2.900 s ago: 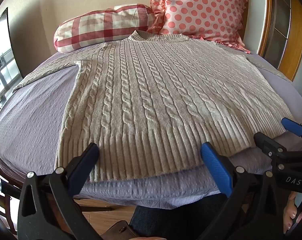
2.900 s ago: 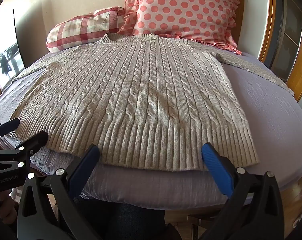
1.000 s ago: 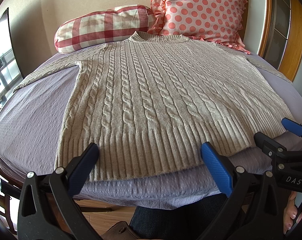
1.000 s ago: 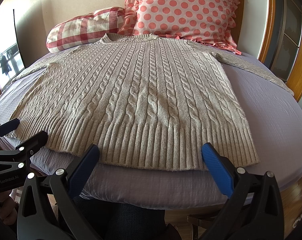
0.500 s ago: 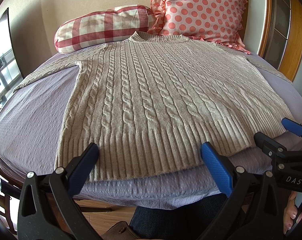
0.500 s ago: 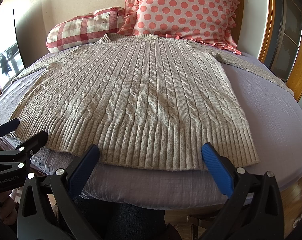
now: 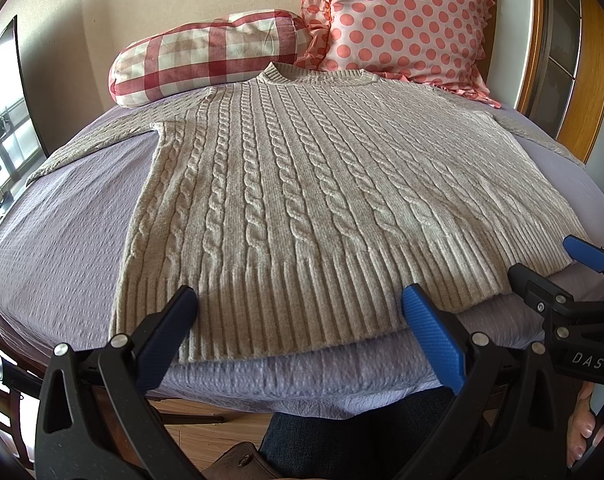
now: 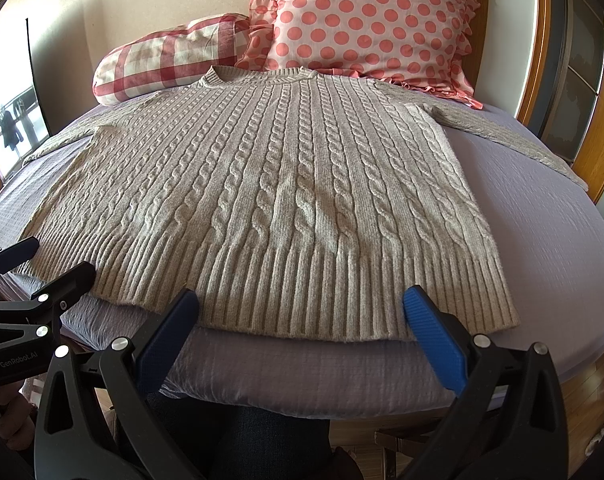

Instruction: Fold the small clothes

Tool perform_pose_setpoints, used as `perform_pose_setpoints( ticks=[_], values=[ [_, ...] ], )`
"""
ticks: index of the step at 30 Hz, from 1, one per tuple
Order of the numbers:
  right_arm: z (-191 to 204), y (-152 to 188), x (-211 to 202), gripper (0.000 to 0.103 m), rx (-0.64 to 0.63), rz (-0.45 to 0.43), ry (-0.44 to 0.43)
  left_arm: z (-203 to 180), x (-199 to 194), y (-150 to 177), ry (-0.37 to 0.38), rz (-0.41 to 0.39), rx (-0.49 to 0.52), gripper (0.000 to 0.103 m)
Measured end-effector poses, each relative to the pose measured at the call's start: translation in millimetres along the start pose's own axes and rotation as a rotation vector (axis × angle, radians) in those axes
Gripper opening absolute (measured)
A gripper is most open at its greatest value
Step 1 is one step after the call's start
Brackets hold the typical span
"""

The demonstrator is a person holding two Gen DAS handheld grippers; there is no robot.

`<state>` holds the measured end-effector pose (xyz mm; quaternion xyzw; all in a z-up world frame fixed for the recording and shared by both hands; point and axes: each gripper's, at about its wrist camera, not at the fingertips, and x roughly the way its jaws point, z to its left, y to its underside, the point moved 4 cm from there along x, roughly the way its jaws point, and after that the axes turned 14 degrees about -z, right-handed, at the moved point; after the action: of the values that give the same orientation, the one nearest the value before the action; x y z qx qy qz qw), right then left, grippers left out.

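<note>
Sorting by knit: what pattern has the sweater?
Beige cable knit, ribbed hem; sweater shows best in right wrist view.

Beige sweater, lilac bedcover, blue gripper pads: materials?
Beige cable-knit sweater: looks like soft wool or acrylic yarn, matte and slightly fuzzy; raised cables, ribbed hem. Lilac bedcover: thin woven fabric, probably cotton, matte, with fine puckered rows. Blue pads on the left gripper and right gripper: likely rubber or soft plastic, finely ridged; arms matte black plastic.

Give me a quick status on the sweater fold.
Left gripper and right gripper open, empty. Sweater flat on bed, unfolded. Pillows behind collar.
</note>
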<state>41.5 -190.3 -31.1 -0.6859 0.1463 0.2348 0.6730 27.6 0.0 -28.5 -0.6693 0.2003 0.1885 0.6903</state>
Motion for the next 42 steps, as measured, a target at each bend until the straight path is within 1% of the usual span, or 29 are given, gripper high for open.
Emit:
perform_pose_setpoints(
  ticks=[10,12,14,16,17,19,20,21,23,24,26,27,28,29,32,34,36,37,38,40,42],
  values=[
    [0.4,-0.9,-1.2,0.102,-0.004,-0.009,-0.006,-0.2,0.1,-0.1,0.002,0.001,0.003,0.101],
    [-0.6,-0.5,-2.0,0.102,-0.018,-0.038,-0.035,-0.2,0.0,-0.2,0.004,0.003,0.006,0.101],
    [-6.2,-7.7,-1.3,0.102,-0.021,-0.031,-0.092,-0.1,-3.0,0.3,0.008,0.002,0.014,0.101],
    [-23.0,-15.7,-3.0,0.102,0.041,-0.025,-0.122,2.0,-4.7,-1.4,0.025,0.007,0.016,0.101],
    [-35.6,-23.4,-4.9,0.102,0.083,-0.034,-0.128,2.1,-5.9,-1.8,0.033,0.013,0.015,0.101],
    [-79.9,-48.8,-5.8,0.102,0.190,-0.080,-0.100,6.5,-4.3,-9.4,0.092,0.026,-0.016,0.101],
    [-113.3,-64.2,-4.1,0.102,0.258,-0.105,-0.054,9.7,-3.0,-13.3,0.119,0.026,-0.039,0.101],
    [-142.5,-75.7,0.1,0.102,0.320,-0.116,-0.011,17.7,-2.5,-20.2,0.158,0.018,-0.089,0.101],
    [-190.7,-90.3,8.2,0.100,0.435,-0.124,0.039,35.4,0.1,-34.0,0.196,-0.009,-0.174,0.101],
    [-227.3,-97.4,15.5,0.096,0.528,-0.130,0.066,44.5,2.5,-40.7,0.195,-0.026,-0.206,0.101],
    [-276.7,-103.0,29.2,0.079,0.656,-0.126,0.120,59.0,7.0,-50.5,0.170,-0.049,-0.237,0.101],
    [-306.6,-103.3,39.2,0.075,0.731,-0.117,0.152,69.5,12.2,-57.2,0.144,-0.057,-0.251,0.101],
    [-328.3,-102.9,47.2,0.070,0.786,-0.114,0.173,78.0,17.7,-63.2,0.119,-0.057,-0.261,0.101],
    [-355.2,-101.8,58.1,0.063,0.847,-0.109,0.205,89.0,25.2,-69.6,0.089,-0.053,-0.273,0.101],
    [-403.8,-95.1,76.6,0.054,0.956,-0.098,0.285,111.7,40.1,-81.0,0.044,-0.046,-0.320,0.101],
    [-435.9,-88.0,88.8,0.049,1.052,-0.096,0.340,129.8,51.2,-85.9,0.017,-0.039,-0.378,0.101],
    [-461.5,-77.9,93.8,0.049,1.122,-0.100,0.406,145.1,61.7,-87.1,-0.011,-0.022,-0.428,0.101],
    [-469.0,-75.1,97.9,0.049,1.143,-0.098,0.429,151.6,68.4,-87.2,-0.019,-0.003,-0.445,0.101],
    [-474.3,-71.1,100.7,0.045,1.161,-0.096,0.450,154.6,70.1,-84.8,-0.022,0.009,-0.449,0.101],
    [-482.6,-66.6,105.3,0.044,1.193,-0.120,0.474,163.5,80.5,-82.2,-0.039,0.046,-0.470,0.101],
    [-491.3,-66.8,108.3,0.043,1.204,-0.148,0.487,168.5,85.2,-78.9,-0.046,0.060,-0.484,0.101]
  ],
)
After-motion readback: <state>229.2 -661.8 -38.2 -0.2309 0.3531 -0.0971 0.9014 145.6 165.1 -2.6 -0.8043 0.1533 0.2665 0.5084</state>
